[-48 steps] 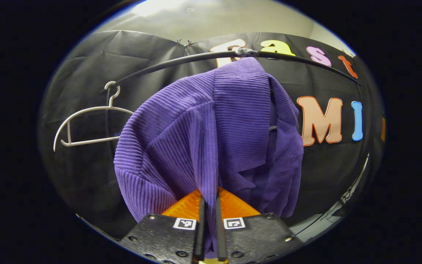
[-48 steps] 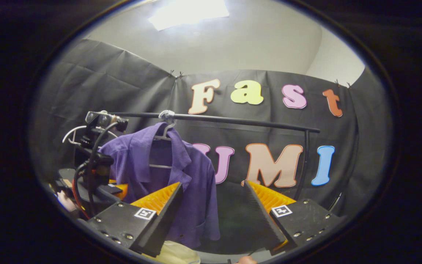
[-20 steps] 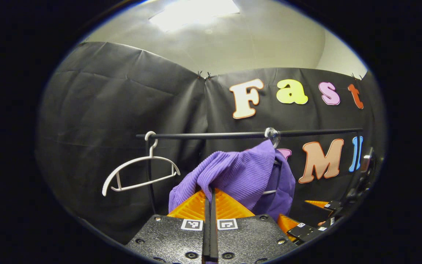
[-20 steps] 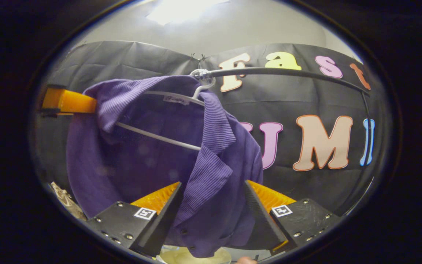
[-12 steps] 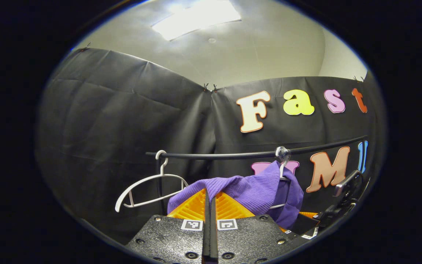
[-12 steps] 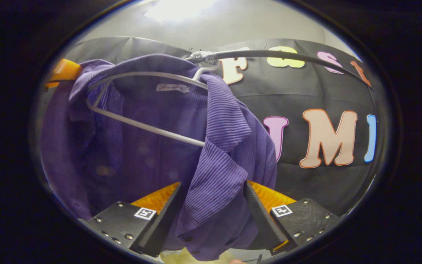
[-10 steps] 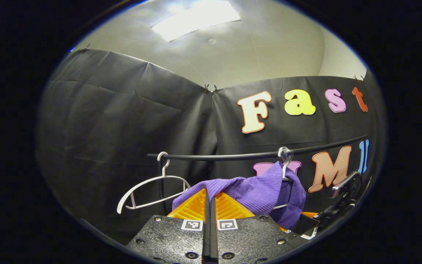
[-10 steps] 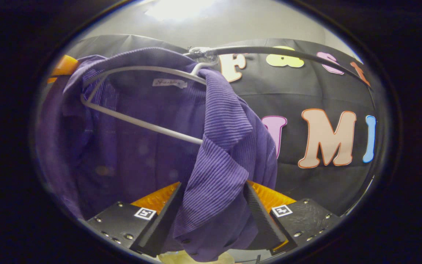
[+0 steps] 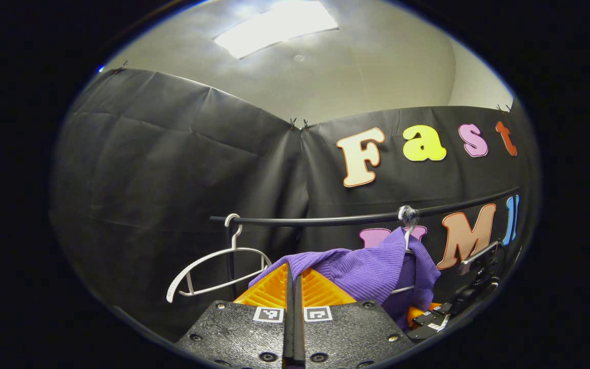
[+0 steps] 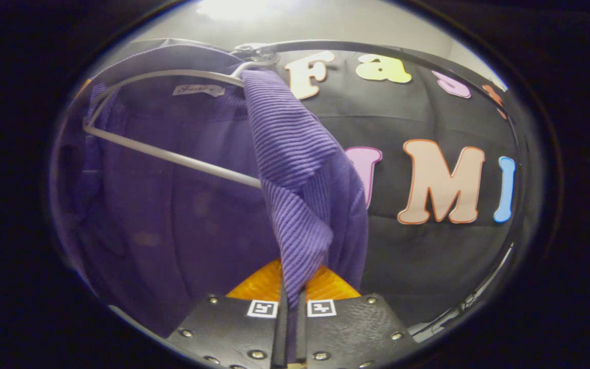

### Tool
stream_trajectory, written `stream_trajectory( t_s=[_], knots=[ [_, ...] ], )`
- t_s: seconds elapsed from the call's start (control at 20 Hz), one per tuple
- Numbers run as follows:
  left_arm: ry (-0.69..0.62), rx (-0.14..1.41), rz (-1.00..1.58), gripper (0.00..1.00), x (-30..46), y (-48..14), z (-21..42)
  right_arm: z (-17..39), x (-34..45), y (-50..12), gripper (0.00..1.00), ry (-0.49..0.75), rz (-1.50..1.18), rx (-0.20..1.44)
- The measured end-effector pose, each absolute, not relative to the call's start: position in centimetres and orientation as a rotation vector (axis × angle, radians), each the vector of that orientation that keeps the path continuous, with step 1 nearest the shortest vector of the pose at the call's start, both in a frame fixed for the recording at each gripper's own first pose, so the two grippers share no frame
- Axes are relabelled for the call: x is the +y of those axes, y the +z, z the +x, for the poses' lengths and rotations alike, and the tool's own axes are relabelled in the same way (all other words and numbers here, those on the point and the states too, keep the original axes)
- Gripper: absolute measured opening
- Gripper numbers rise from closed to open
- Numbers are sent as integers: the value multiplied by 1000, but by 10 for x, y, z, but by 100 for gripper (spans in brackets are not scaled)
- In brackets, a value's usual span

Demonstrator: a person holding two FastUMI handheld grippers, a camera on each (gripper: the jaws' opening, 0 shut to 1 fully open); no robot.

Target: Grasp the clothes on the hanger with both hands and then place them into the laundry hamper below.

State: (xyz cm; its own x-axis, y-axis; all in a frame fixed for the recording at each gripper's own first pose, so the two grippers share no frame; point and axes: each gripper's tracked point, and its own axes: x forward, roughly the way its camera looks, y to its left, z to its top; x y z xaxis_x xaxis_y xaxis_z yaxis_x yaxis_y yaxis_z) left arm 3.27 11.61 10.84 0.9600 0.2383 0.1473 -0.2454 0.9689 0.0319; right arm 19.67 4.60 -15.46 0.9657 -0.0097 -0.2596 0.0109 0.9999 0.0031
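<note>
A: Hanging off the rail, the purple shirt is on its white hanger, one shoulder pulled out sideways. Left tongs?

B: Left tongs pressed together, fingers nearly touching, shirt shoulder fabric nipped at the tips. Right tongs in the right gripper view are also squeezed together, with the shirt's front edge and collar pinched between both fingers.

A: Shirt position in the right gripper view?

B: Shirt close up, draped over the hanger, hook on the rail at the top. Neck label visible, not reading it.

A: Room?

B: Black cloth wall behind the rail, creased, clipped at the top seam. Pale ceiling above with a bright light panel. A second, bare white hanger hooked at the rail's left end, beside the upright post.

A: Other gripper in the left gripper view?

B: Yes, low right, just beside the shirt, partly behind it, right tongs there; jaws too small to judge from that view.

A: Floor or hamper?

B: Can't tell.
</note>
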Motion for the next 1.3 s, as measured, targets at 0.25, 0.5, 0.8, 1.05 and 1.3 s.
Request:
stream_trajectory(
  t_s=[0.25,0.5,0.8,1.05,1.3],
  knots=[
    [256,-155,49,0,124,113,37,194,19,-146,13,-87,14,267],
    [268,-172,44,0,135,118,41,200,-8,-124,11,-139,-35,214],
    [270,-200,35,2,142,129,47,212,-32,-104,12,-169,-70,162],
    [266,-209,15,2,147,134,53,228,-45,-89,4,-192,-83,130],
    [259,-224,0,0,159,145,63,247,-57,-65,4,-207,-120,75]
  ],
)
